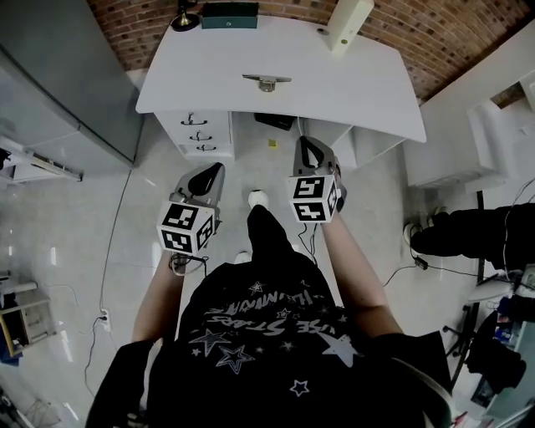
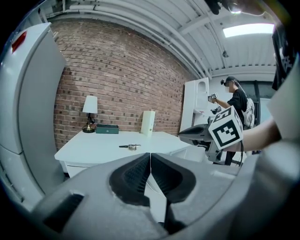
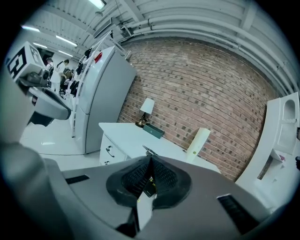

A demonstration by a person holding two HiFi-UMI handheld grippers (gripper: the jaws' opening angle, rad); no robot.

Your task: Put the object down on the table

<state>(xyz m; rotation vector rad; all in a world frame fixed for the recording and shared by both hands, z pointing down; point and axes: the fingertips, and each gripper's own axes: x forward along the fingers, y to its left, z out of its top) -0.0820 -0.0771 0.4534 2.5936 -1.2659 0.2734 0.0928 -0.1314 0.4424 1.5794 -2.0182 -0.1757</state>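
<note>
Though too small to identify, the object (image 1: 267, 82) lies flat on the white table (image 1: 359, 92), about mid-width and nearer the front edge than the back. It looks metallic, a short body with a thin arm pointing left in the head view. Nothing touches it.

Back of the table, along the brick wall (image 1: 435, 33):
- small lamp (image 1: 185, 18) with a pale shade, at the left corner
- dark green box (image 1: 229, 15) just beside the lamp
- tall cream-white box (image 1: 348, 23) standing upright, toward the right

Drawer unit (image 1: 197, 132) under the table's left end, three handles showing. Large grey cabinet (image 1: 67, 75) stands left of the table.

Both grippers are held in front of the person, over the floor (image 1: 75, 242), well apart from the table and the object.
- Left gripper (image 1: 219, 167): ribbed black pads (image 2: 133, 176) meet along a straight seam, nothing between them.
- Right gripper (image 1: 304, 140): pads (image 3: 136, 180) pressed together at the tips, holding nothing; only the floor and clutter under the table show through the slit below.

A second person (image 2: 236, 101) in dark clothes stands far off to the right in the left gripper view.
</note>
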